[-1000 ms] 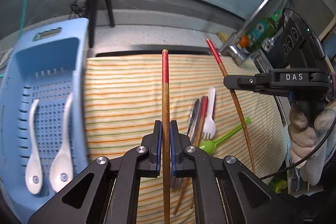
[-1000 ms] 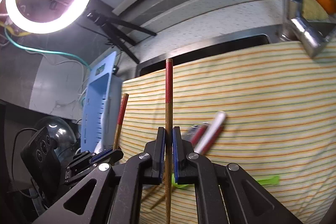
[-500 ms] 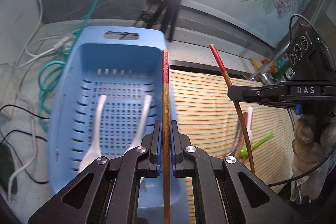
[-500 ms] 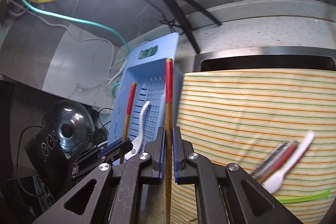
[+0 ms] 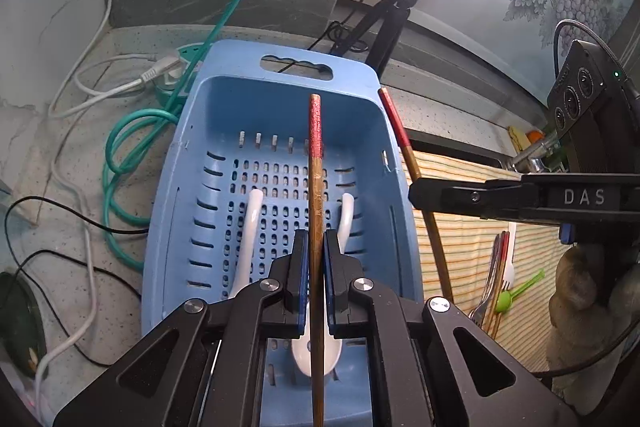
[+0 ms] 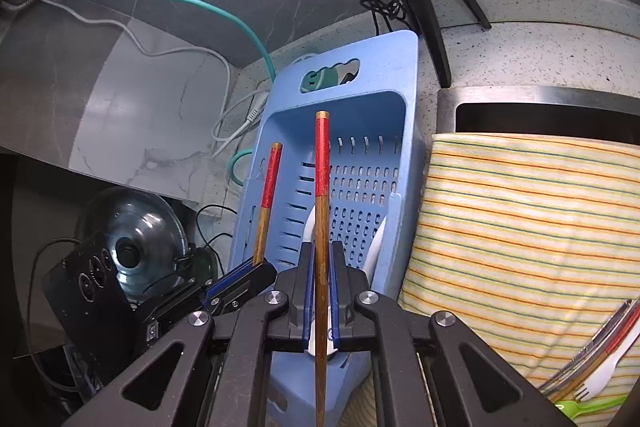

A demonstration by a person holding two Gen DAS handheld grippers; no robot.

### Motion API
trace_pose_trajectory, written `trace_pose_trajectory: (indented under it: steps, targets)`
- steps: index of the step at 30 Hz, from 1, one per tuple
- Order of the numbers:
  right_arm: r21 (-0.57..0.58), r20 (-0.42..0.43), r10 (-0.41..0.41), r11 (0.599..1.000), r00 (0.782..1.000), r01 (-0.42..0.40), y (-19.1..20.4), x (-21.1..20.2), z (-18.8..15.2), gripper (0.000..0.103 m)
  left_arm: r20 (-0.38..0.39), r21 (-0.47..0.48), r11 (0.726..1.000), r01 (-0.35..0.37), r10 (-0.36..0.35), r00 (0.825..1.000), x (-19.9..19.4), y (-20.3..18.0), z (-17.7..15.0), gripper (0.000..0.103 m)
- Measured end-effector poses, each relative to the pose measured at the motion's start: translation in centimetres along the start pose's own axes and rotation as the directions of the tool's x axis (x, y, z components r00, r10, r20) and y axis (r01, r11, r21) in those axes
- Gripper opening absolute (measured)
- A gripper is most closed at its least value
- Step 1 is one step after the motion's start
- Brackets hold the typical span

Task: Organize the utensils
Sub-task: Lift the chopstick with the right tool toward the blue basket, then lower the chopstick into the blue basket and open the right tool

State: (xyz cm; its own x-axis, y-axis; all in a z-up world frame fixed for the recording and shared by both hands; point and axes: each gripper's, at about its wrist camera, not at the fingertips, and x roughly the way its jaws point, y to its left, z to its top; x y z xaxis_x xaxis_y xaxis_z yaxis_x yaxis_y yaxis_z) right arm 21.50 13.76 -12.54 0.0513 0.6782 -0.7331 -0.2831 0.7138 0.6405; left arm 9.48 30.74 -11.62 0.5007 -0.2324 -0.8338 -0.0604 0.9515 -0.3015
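Chopsticks are pinched tight, 1 chopstick (image 5: 316, 187) in the left gripper (image 5: 316, 281) and 1 (image 6: 321, 187) in the right gripper (image 6: 321, 291), held over the blue basket (image 5: 192, 163), probably so they can drop in beside the 2 white spoons (image 5: 250, 227).

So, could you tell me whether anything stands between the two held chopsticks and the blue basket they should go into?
Nothing visible does. The left gripper and right gripper each clamp a chopstick over the open blue basket. Two white spoons lie inside, leaving bare floor between them.
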Motion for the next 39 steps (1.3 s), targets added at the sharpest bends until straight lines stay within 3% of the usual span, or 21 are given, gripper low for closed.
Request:
trace_pose_trajectory:
  steps: [5, 9, 22, 39]
  targets:
    - [-0.026, -0.003, -0.02, 0.999, 1.0, 0.02, 0.6, 0.8, 0.3, 0.008, 0.0, -0.011, 1.0, -0.015, 0.015, 1.0, 0.2, 0.4, 0.4, 0.006]
    - [-0.032, -0.004, -0.027, 0.999, 1.0, 0.027, 0.8, 0.8, 0.5, 0.01, -0.004, -0.024, 0.999, -0.04, 0.04, 0.999, 0.3, 0.7, 0.7, 0.018]
    - [-0.045, 0.0, -0.032, 0.998, 0.999, 0.032, -0.2, -0.7, 0.7, 0.014, 0.0, -0.015, 0.998, -0.054, 0.054, 0.999, -0.3, -0.2, -0.1, 0.018]
    - [-0.054, 0.063, -0.027, 0.998, 0.998, 0.03, -3.6, -8.7, -0.8, 0.02, 0.018, 0.076, 0.997, 0.0, -0.001, 1.0, -1.7, -6.6, -1.7, 0.018]
